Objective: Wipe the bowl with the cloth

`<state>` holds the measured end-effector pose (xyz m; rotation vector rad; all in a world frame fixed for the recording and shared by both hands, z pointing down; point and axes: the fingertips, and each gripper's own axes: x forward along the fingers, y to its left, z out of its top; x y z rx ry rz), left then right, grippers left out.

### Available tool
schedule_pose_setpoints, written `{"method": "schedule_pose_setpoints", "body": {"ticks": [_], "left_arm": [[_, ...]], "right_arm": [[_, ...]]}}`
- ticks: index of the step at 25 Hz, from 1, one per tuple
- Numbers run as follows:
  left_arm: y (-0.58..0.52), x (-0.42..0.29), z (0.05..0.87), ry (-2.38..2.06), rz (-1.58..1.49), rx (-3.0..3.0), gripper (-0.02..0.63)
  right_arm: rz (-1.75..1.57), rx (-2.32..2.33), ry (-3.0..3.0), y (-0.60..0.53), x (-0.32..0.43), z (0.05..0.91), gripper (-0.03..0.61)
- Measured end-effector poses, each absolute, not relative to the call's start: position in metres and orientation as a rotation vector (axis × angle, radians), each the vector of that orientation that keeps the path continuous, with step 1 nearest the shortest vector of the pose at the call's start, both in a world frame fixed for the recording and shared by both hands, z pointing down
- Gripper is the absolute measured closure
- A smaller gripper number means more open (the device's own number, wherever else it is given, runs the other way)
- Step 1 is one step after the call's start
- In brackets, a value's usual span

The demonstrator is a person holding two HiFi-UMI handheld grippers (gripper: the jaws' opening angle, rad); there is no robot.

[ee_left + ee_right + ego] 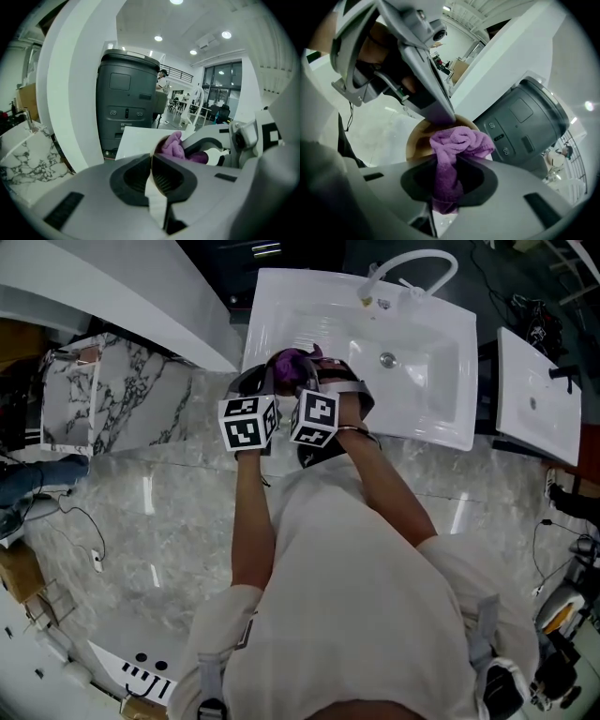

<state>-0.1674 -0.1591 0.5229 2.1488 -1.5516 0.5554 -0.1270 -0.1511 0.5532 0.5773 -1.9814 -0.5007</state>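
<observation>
While both tongs are loaded, quick handling notes.

Left gripper (152, 176): jaws nearly together, pinching the thin rim of the bowl (417, 138). The rim runs edge-on between the pads. Right gripper (445, 180): clamped on the cloth (461, 140), with the tail through the jaws and a bunched wad sticking out in front.

Location: bowl and cloth are both held in the air over the left end of the sink basin (422, 399), near its front edge and well away from the faucet (412, 263) at the basin's back edge. The wad sits at the bowl's mouth, but I can't tell if it is pressing on the inside.

Bowl, my read: tan and thin-walled, so probably light and rigid, with a smooth finish. A single rim pinch has little hold against twisting, and I'd expect it to pivot or slide out under a hard sideways push. Hold it by the rim as it is now, with the pads well onto the wall. Wipe with light strokes directed toward the clamped side, not away from it.

Cloth, my read: soft, limp terry with good friction. It won't transmit force unless bunched, so gripping the tail just behind the wad looks right. A loose end could snag on the left gripper's jaw tip, which sits just beside the wad.

If the bowl drops, the basin catches it. I can't judge breakage risk because the material is unclear.
</observation>
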Motion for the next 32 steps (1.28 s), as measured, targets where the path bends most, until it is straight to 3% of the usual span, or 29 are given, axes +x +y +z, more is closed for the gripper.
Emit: {"method": "schedule_pose_setpoints", "body": {"ticks": [10, 32], "left_arm": [[-0.161, -0.175, 0.514, -1.589, 0.456, 2.127, 0.591], [-0.149, -0.177, 0.524, -1.539, 0.445, 2.109, 0.592]], "right_arm": [[-0.608, 0.391, -1.949, -0.120, -0.151, 0.562, 0.506], [-0.517, 0.571, -2.015, -0.152, -0.140, 0.544, 0.508]]}}
